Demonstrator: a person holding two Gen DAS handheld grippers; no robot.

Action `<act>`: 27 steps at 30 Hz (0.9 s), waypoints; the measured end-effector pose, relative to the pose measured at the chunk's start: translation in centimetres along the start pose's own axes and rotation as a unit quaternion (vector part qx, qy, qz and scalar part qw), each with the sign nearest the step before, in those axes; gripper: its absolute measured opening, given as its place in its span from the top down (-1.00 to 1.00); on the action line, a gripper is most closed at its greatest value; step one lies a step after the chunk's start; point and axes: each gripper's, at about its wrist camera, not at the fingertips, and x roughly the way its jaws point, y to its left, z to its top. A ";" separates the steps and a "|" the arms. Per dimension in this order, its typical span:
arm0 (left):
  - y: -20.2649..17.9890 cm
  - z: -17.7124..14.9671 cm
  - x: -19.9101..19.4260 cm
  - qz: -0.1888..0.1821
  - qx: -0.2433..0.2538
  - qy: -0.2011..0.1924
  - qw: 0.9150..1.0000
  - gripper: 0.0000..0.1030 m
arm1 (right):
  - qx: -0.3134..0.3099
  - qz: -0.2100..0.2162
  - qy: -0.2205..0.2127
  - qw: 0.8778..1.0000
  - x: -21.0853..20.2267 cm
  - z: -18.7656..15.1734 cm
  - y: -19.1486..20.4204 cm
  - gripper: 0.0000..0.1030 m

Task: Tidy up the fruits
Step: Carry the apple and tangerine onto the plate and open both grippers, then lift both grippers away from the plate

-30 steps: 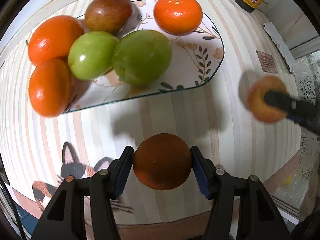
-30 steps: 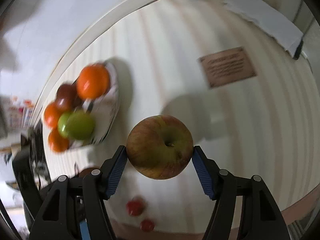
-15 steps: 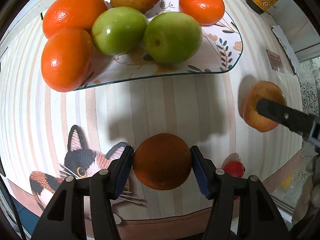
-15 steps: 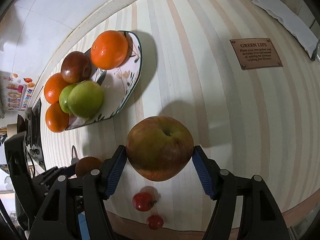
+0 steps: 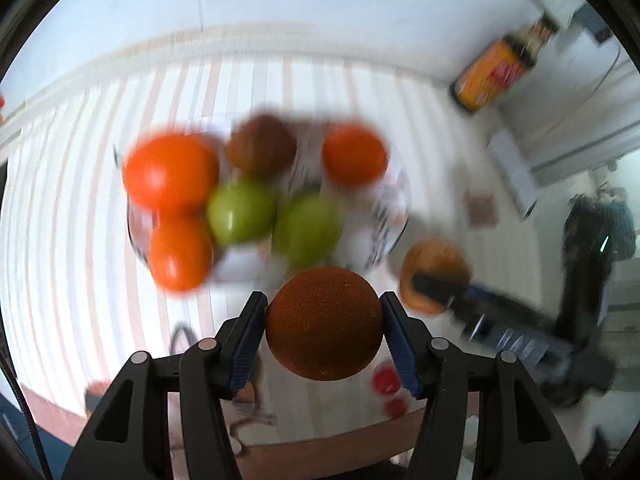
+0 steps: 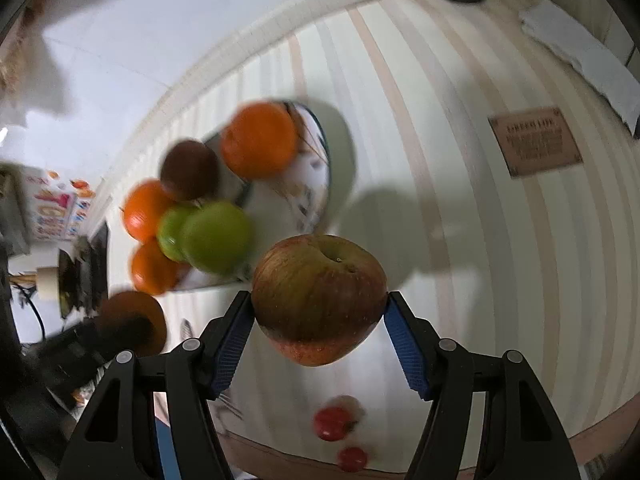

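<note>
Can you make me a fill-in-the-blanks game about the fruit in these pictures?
1. The left gripper is closed on a rough, dark ____ round fruit.
2. The right gripper carries a reddish-green ____.
3. On the floral plate lie two ____ apples among the other fruit.
4. Near the striped table's front edge sit two small ____ tomatoes.

Missing words: orange; apple; green; red

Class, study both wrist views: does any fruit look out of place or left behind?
Yes. Two small red tomatoes lie loose on the striped tablecloth near its front edge, apart from the plate where the other fruit is piled. Nothing looks spilled or damaged.
</note>
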 end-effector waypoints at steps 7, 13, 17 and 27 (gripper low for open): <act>0.9 7.4 1.7 -0.010 -0.008 0.039 0.999 -0.08 | 0.024 0.045 -0.019 0.999 -1.3 2.7 0.5 -0.34; 0.3 9.5 5.2 -0.005 -0.029 0.094 0.995 -0.08 | 0.070 0.070 0.016 0.995 1.5 4.6 -0.2 -0.34; 0.0 10.1 6.2 0.008 -0.033 0.109 0.993 -0.08 | 0.084 0.078 0.028 0.993 3.1 4.9 -0.3 -0.37; 1.0 9.2 3.4 0.042 -0.037 0.056 0.997 -0.68 | 0.049 0.029 0.021 0.998 1.5 5.9 1.3 -0.80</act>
